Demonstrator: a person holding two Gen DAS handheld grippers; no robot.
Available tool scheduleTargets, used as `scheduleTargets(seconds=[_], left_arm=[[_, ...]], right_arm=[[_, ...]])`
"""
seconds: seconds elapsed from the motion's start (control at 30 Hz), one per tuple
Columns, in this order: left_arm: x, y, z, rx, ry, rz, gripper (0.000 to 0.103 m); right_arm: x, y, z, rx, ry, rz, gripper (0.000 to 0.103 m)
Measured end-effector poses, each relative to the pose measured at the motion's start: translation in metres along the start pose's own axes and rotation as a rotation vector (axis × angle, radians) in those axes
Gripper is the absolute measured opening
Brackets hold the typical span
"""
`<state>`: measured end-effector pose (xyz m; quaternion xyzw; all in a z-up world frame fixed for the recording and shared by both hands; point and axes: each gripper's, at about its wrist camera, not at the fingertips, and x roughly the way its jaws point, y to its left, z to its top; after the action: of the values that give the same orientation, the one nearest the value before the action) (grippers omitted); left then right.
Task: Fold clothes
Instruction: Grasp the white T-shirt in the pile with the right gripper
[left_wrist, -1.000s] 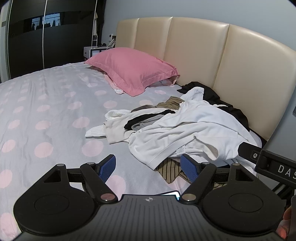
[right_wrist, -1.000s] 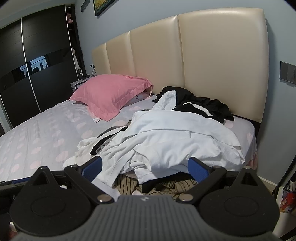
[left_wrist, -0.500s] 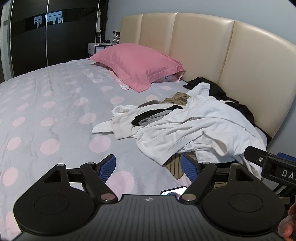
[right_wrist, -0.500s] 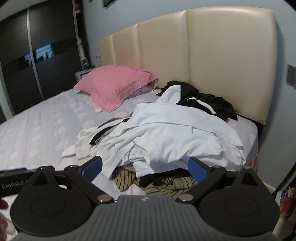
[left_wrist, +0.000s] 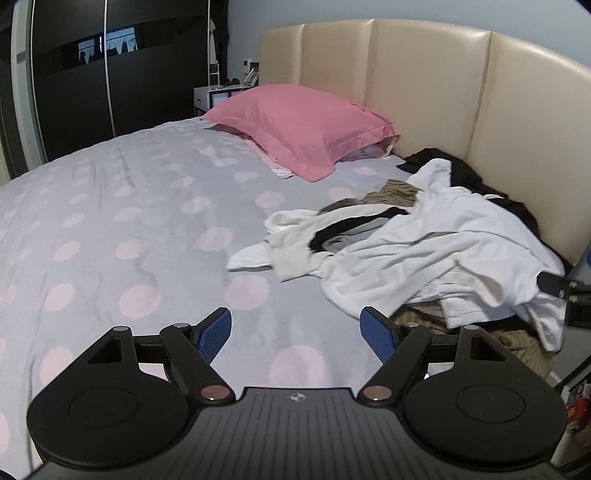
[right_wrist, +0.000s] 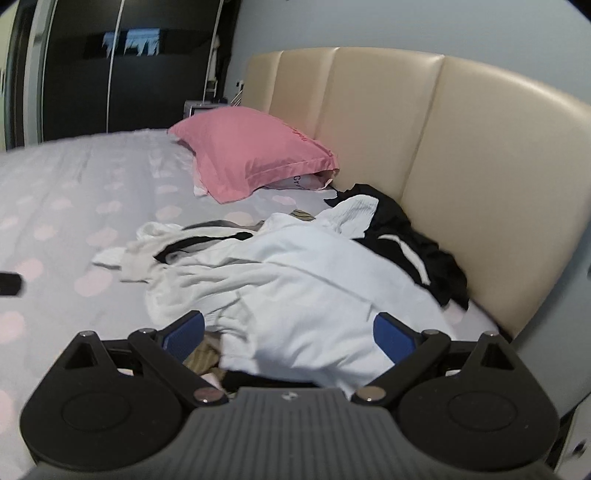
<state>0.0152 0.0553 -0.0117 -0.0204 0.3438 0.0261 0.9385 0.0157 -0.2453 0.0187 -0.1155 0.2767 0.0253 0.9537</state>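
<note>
Clearly nothing is held yet: the left claw (left_wrist: 295, 332) and right claw (right_wrist: 288, 332) both gape empty above the bed (left_wrist: 129, 206). The clothes (right_wrist: 295, 280) lie heaped near the headboard (right_wrist: 461, 155). Soft, light and limp, the white shirt (left_wrist: 443, 258) on top looks best pinched at a hem edge.

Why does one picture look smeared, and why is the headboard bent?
Right wrist view: motion blur softens the white shirt and pink pillow. Left wrist view: sharper; its fisheye lens curves the headboard, and dim light leaves the wardrobe dark.
</note>
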Motion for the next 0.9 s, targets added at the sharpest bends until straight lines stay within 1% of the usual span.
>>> scheduleTargets(seconds=[0.13,0.27,0.37,0.43,0.5,0.57,0.63,0.67,0.73,0.77,0.8,0.83,0.87,0.9], left_arm=[[0.006,0.016,0.002,-0.004,0.014,0.017,0.076],[0.012,0.031,0.0,0.018,0.033,0.054,0.076],[0.016,0.041,-0.003,0.015,0.048,0.072,0.076],[0.019,0.048,-0.007,0.004,0.061,0.08,0.076],[0.022,0.054,-0.01,-0.008,0.076,0.084,0.076],[0.025,0.058,-0.015,-0.015,0.092,0.088,0.076],[0.028,0.061,-0.019,-0.02,0.109,0.093,0.076],[0.03,0.063,-0.02,-0.024,0.117,0.095,0.076],[0.032,0.067,-0.024,-0.033,0.133,0.097,0.076],[0.034,0.068,-0.026,-0.036,0.14,0.098,0.076],[0.035,0.07,-0.026,-0.037,0.146,0.099,0.076],[0.036,0.071,-0.027,-0.036,0.152,0.099,0.076],[0.037,0.071,-0.027,-0.035,0.155,0.098,0.076],[0.038,0.071,-0.028,-0.034,0.158,0.098,0.076]], right_arm=[[0.02,-0.003,0.008,-0.06,-0.016,0.008,0.097],[0.046,-0.009,0.012,-0.11,0.004,0.007,0.083],[0.065,-0.013,0.012,-0.154,0.009,-0.023,0.083],[0.079,-0.016,0.013,-0.17,0.009,-0.043,0.081],[0.093,-0.021,0.015,-0.16,0.025,-0.055,0.071],[0.108,-0.025,0.015,-0.155,0.045,-0.083,0.068],[0.121,-0.029,0.014,-0.153,0.06,-0.118,0.062],[0.127,-0.03,0.013,-0.147,0.058,-0.136,0.058],[0.133,-0.033,0.014,-0.134,0.05,-0.146,0.054],[0.136,-0.033,0.016,-0.134,0.049,-0.146,0.047],[0.139,-0.033,0.017,-0.134,0.048,-0.145,0.031],[0.141,-0.031,0.018,-0.143,0.048,-0.153,0.021],[0.142,-0.029,0.02,-0.158,0.049,-0.167,0.014],[0.143,-0.026,0.022,-0.173,0.05,-0.181,0.011]])
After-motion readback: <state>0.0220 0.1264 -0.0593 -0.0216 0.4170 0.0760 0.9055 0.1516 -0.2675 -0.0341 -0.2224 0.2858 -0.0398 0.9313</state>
